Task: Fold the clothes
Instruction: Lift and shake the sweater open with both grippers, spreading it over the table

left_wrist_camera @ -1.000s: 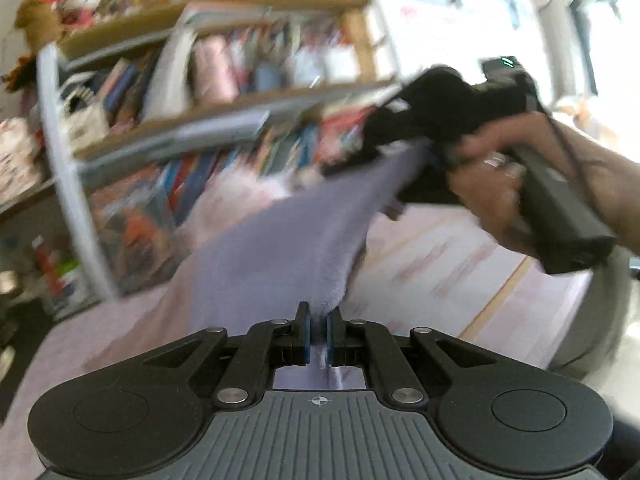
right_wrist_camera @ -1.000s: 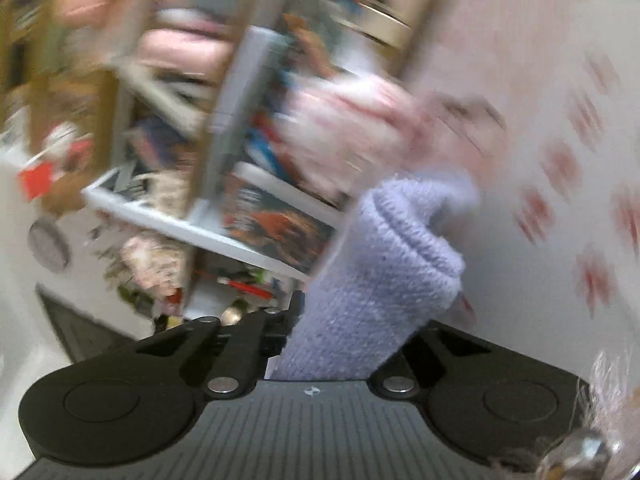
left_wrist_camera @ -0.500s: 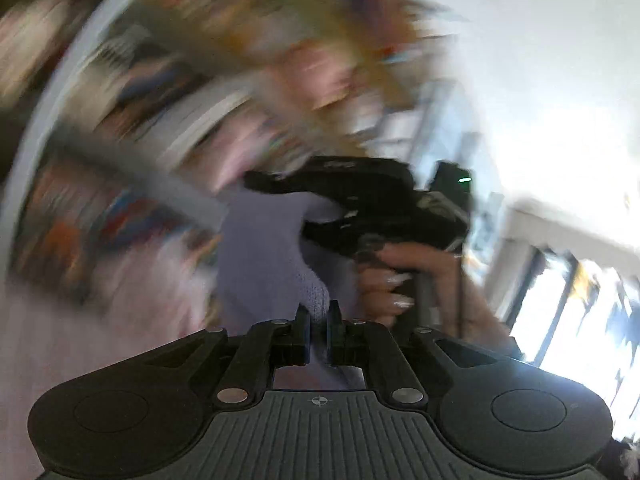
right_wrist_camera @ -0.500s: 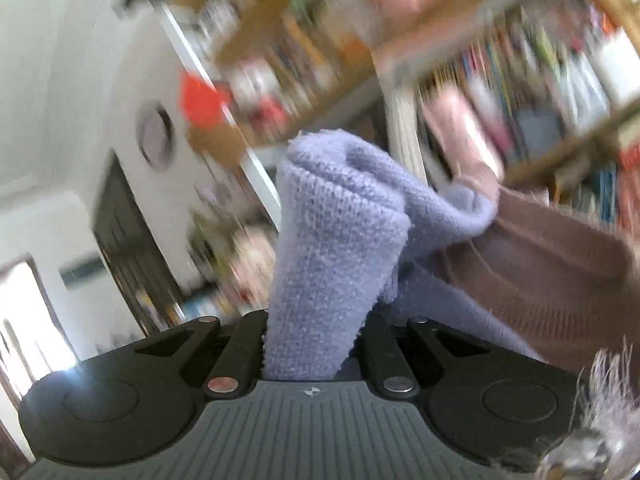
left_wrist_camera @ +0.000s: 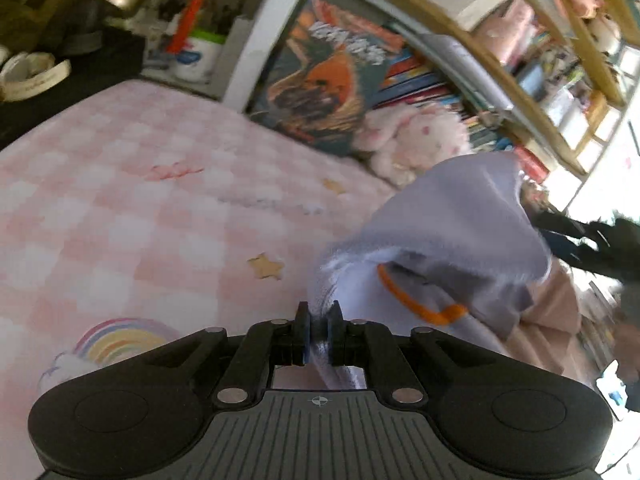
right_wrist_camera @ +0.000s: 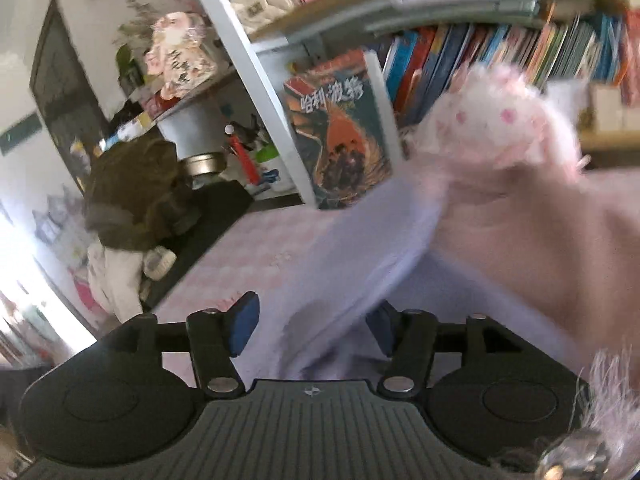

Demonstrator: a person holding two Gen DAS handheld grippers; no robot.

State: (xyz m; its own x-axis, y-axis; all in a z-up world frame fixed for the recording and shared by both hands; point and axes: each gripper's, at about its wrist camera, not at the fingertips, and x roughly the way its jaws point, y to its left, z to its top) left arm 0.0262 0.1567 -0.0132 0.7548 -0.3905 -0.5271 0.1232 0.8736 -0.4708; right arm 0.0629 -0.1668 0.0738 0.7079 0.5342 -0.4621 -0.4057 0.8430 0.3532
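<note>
Left wrist view: left gripper [left_wrist_camera: 319, 322] jaws clenched on edge of lavender knit garment [left_wrist_camera: 452, 232]; cloth lifts up and right over pink checked bed cover [left_wrist_camera: 120, 208], orange loop [left_wrist_camera: 416, 300] on its underside. Pink spotted plush toy [left_wrist_camera: 412, 140] far, against wooden bookshelf [left_wrist_camera: 500, 60].

Right wrist view: right gripper [right_wrist_camera: 314, 324] jaws released, spread wide; lavender knit garment [right_wrist_camera: 352, 264] lies blurred between them, contact with blue pads [right_wrist_camera: 244, 318] unclear. Plush toy [right_wrist_camera: 500, 124] far right, large illustrated book [right_wrist_camera: 340, 128] behind.
</note>
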